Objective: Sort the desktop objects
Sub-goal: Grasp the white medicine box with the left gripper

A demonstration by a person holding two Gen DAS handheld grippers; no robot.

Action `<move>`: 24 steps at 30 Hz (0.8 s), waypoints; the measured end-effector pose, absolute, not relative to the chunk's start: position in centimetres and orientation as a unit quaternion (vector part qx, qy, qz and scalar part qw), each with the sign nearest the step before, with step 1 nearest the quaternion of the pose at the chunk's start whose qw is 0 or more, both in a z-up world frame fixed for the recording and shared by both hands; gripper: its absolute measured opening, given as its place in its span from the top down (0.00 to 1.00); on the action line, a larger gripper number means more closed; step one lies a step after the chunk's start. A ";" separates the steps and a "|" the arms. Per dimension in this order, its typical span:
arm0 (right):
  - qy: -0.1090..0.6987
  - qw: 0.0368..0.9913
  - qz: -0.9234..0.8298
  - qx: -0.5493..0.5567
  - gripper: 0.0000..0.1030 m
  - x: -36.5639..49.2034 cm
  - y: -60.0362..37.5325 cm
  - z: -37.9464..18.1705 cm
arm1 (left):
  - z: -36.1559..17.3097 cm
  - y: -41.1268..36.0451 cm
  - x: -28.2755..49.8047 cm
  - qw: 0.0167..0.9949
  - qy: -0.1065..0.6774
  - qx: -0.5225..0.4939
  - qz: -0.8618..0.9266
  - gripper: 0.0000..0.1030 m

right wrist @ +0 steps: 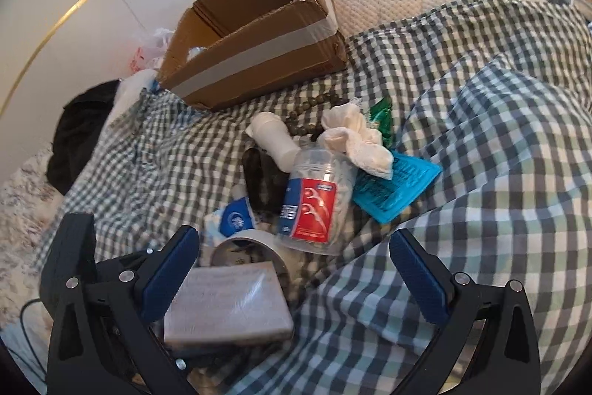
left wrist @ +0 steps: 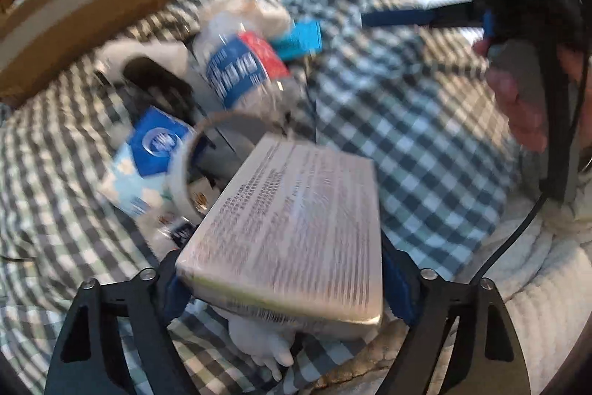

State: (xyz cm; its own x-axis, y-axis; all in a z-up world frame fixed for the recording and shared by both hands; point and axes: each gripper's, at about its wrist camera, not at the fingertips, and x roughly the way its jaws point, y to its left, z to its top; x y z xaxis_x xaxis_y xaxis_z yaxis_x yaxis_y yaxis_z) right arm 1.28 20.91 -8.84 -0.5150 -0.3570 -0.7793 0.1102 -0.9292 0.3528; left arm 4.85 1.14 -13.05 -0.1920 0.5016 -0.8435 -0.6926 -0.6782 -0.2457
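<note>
Gripping a flat printed box (left wrist: 292, 228), left hand-held gripper (left wrist: 285, 280), right hand-held gripper (right wrist: 296, 269) gaping empty

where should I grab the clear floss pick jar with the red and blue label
Probably the labelled middle of the floss pick jar, from above, jaws across its round body. It lies on its side, cap toward the crumpled white cloth, so both ends are crowded.

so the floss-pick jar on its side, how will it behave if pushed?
The jar lies on its side and looks round, so it would probably roll. Clear thin plastic holding small picks suggests it is light and slides easily. The soft checked blanket beneath may damp any roll.
</note>
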 end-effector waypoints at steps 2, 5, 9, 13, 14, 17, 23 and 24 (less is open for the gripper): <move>-0.122 0.136 -0.862 0.473 0.00 1.5 20.4 -8.7 | -11.6 -0.2 4.6 0.378 0.069 -0.485 0.786 0.23; -0.102 0.142 -0.860 0.478 0.00 1.8 19.3 -9.0 | -10.2 -2.0 3.9 0.361 0.022 -0.471 0.804 0.25; -0.088 0.153 -0.850 0.497 0.00 1.6 18.1 -10.1 | -10.6 -3.1 2.7 0.355 -0.015 -0.489 0.797 0.25; -0.078 0.149 -0.845 0.507 0.00 1.5 17.7 -10.7 | -11.7 -2.2 2.6 0.369 -0.011 -0.498 0.784 0.25; -0.076 0.148 -0.845 0.508 0.00 1.5 17.7 -10.8 | -12.2 -1.8 2.4 0.367 -0.013 -0.504 0.782 0.25; -0.071 0.142 -0.846 0.509 0.00 1.6 17.7 -10.9 | -12.5 -2.1 2.2 0.365 -0.030 -0.506 0.781 0.25; -0.051 0.131 -0.853 0.503 0.00 1.8 17.4 -10.7 | -9.8 -4.4 2.3 0.353 -0.075 -0.462 0.810 0.27; -0.042 0.127 -0.854 0.502 0.00 1.8 17.1 -10.8 | -9.2 -5.2 2.2 0.350 -0.089 -0.453 0.815 0.27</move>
State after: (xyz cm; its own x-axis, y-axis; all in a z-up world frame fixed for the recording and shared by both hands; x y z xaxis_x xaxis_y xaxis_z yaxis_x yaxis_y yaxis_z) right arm 1.78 17.10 -10.76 -0.4629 -0.2600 -0.8474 0.1755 -0.9640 0.1999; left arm 2.17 -5.20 -9.20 -0.3449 0.6513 -0.6759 -0.4900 -0.7391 -0.4621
